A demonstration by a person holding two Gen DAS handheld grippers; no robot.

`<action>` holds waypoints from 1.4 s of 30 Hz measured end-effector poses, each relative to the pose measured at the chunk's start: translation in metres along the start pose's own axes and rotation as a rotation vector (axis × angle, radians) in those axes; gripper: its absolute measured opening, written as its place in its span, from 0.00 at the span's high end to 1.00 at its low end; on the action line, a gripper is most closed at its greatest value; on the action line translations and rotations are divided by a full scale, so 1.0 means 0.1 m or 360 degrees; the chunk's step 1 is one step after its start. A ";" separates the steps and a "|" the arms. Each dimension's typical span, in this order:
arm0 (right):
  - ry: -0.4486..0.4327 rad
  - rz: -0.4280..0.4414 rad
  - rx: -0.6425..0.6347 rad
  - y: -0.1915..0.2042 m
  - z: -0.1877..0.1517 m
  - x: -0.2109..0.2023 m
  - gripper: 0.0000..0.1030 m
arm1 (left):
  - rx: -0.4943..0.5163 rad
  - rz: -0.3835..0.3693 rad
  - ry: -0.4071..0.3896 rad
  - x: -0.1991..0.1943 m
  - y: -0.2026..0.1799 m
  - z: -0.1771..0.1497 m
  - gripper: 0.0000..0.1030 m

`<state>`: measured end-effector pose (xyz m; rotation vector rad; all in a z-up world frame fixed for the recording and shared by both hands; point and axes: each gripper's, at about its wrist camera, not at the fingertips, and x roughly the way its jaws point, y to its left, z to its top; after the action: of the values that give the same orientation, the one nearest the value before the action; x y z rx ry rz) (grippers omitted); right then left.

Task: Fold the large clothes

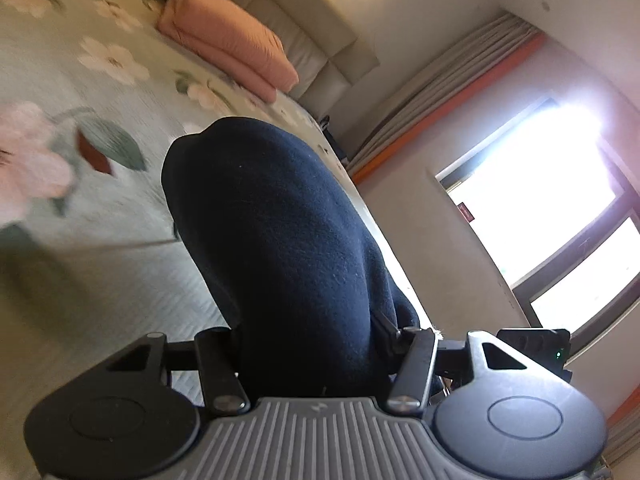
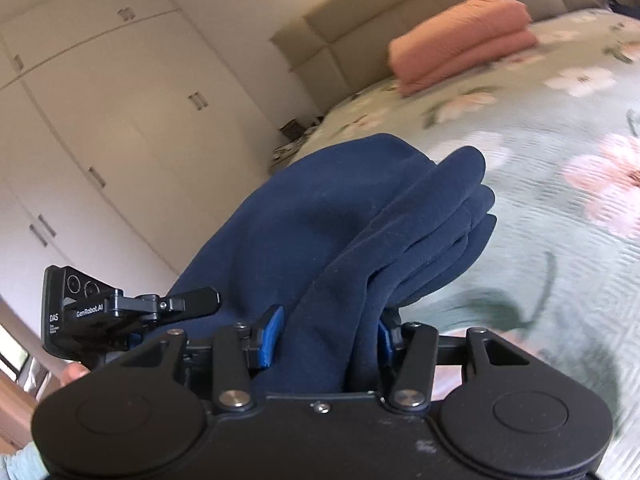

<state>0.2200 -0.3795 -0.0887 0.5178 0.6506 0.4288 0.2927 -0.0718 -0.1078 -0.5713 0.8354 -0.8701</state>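
A navy blue fleece garment [image 1: 280,232] fills the middle of the left wrist view, bunched between my left gripper's fingers. My left gripper [image 1: 316,344] is shut on it, with the fingertips hidden by the cloth. In the right wrist view the same navy garment [image 2: 320,232] hangs in thick folds over my right gripper [image 2: 326,340], which is shut on it; a blue pad [image 2: 271,334] shows at the left finger. Both grippers hold the garment above the floral bedspread [image 1: 80,80]. The left gripper's body [image 2: 80,312] shows at the left of the right wrist view.
A folded pink blanket [image 1: 228,40] lies by the beige headboard [image 1: 304,20]; it also shows in the right wrist view [image 2: 464,36]. A bright window [image 1: 540,208] and curtain are right of the bed. White wardrobes [image 2: 100,120] line the other wall.
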 end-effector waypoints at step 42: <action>0.0351 -0.0711 -0.0097 1.44 -1.49 0.32 0.84 | -0.0041 0.0414 0.0047 -2.22 0.56 -1.66 0.92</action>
<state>0.1135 -0.2019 -0.1222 0.2561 0.9371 0.0823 0.0973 0.1269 -0.1542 -0.4605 0.9257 -0.6321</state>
